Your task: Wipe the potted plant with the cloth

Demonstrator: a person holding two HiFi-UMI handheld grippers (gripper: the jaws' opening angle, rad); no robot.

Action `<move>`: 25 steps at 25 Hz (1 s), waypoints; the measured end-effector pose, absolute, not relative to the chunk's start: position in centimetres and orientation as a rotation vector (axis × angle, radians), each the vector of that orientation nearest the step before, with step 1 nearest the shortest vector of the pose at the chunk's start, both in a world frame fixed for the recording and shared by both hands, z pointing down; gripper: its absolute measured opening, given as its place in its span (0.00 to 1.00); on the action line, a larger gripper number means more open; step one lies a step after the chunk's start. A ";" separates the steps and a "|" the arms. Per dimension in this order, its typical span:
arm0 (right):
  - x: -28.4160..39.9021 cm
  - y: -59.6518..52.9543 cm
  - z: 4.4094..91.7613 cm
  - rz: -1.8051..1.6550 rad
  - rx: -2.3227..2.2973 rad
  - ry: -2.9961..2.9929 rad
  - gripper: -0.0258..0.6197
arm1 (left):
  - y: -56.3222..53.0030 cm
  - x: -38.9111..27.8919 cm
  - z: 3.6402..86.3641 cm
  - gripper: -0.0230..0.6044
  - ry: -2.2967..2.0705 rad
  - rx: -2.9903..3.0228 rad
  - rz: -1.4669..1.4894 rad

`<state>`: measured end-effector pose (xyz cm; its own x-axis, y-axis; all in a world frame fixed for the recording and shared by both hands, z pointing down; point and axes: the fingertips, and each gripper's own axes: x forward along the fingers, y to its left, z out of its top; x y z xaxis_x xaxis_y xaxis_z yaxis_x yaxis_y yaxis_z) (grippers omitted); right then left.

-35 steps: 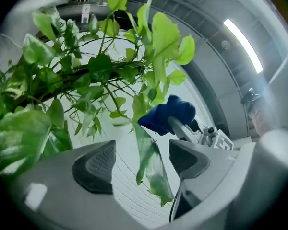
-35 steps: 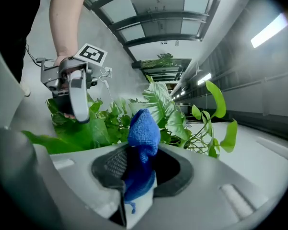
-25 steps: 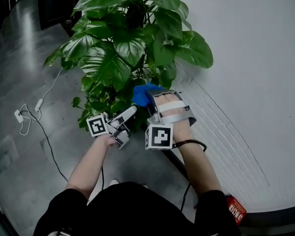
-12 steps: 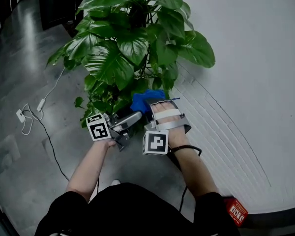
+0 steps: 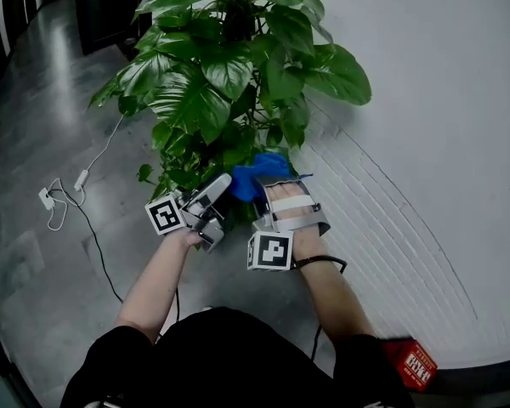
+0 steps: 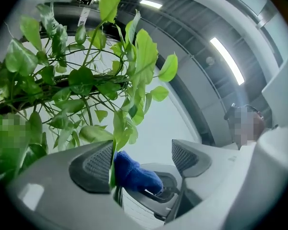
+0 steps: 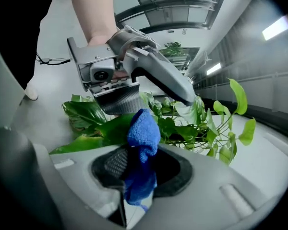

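- Two grey plastic hand-held grippers meet at the lower edge of a potted plant (image 5: 229, 75) with broad, glossy green leaves, seen from above over the person's arms.
- The right gripper (image 5: 270, 185) is clamped on a fluffy blue cloth (image 5: 259, 170). In the right gripper view the cloth bunches up out of the closed jaws, and its top lies against a long green leaf (image 7: 98, 133).
- The left gripper (image 5: 214, 192) sits just beside the right one, on its left and tilted upward. Its jaws are spread apart and grip nothing.
- In the left gripper view, a leaf seen edge-on stands just beside the left-hand ribbed pad (image 6: 92, 164). The blue cloth shows in the gap beyond, held by the other gripper.
- In the right gripper view, one ribbed pad of the left gripper hangs just above the long green leaf, close to the top of the cloth.
- Each gripper carries a cube with black-and-white square markers (image 5: 166, 216) near the hand.
- The plant stands on a grey floor (image 5: 34, 126), close to a white surface with a brick-like pattern (image 5: 391, 228) on the right. The leaves hide its pot.
- A thin white cable (image 5: 68, 195) lies on the floor to the left of the plant.
- A small red object (image 5: 416, 362) lies at the lower right, near the person's right elbow.
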<state>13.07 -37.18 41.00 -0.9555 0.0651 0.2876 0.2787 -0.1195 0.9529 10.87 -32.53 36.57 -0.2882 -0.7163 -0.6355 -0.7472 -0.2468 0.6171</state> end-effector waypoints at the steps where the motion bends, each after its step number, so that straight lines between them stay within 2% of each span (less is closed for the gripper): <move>1: 13.3 -37.2 41.1 -2.217 -0.391 -1.982 0.20 | -32.5 10.9 36.5 0.64 1.907 -1.845 1.623; 14: 17.6 -36.6 42.4 -2.276 -0.468 -1.950 0.20 | -32.5 12.4 36.7 0.64 1.926 -1.769 1.675; 25: 21.9 -37.9 43.8 -2.195 -0.499 -1.990 0.20 | -32.4 15.4 38.0 0.64 2.005 -1.733 1.668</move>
